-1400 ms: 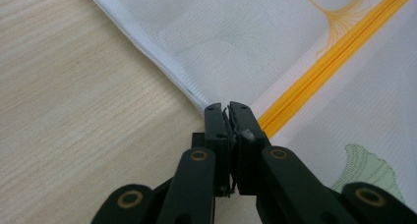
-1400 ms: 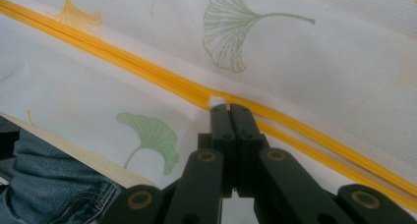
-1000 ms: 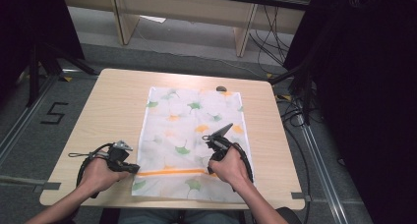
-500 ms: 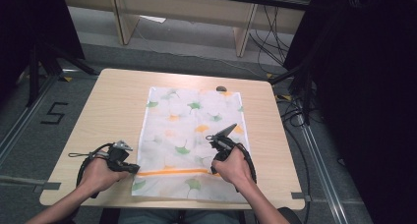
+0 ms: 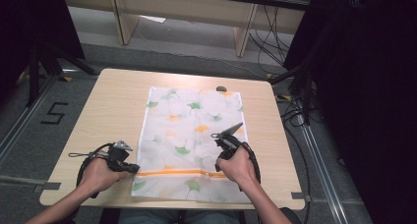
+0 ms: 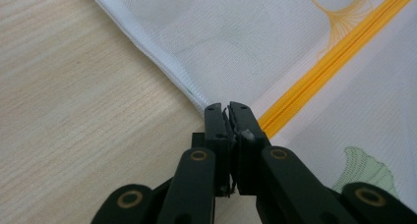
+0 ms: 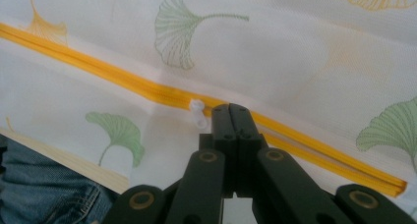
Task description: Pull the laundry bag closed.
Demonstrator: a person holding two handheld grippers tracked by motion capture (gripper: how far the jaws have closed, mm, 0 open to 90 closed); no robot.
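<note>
On the wooden table [image 5: 113, 106]: flat white mesh bag [image 5: 189, 135], ginkgo-leaf print.
Left gripper [image 6: 227, 113] clamps the bag's hem beside the orange zipper [image 7: 147, 89]; right gripper [image 7: 230, 111], jaws closed, touches the zipper beside its white pull [image 7: 197, 113].

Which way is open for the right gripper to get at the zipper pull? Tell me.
Probably straight ahead: in the right gripper view the white zipper pull lies on the yellow zipper beside the shut tips of the right gripper, nothing between. The jaws must open first.

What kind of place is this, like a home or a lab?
Probably a lab or recording workspace, not a home: a bare wooden table on a taped floor marked with a "5", loose cables, and dark curtains alongside.
</note>
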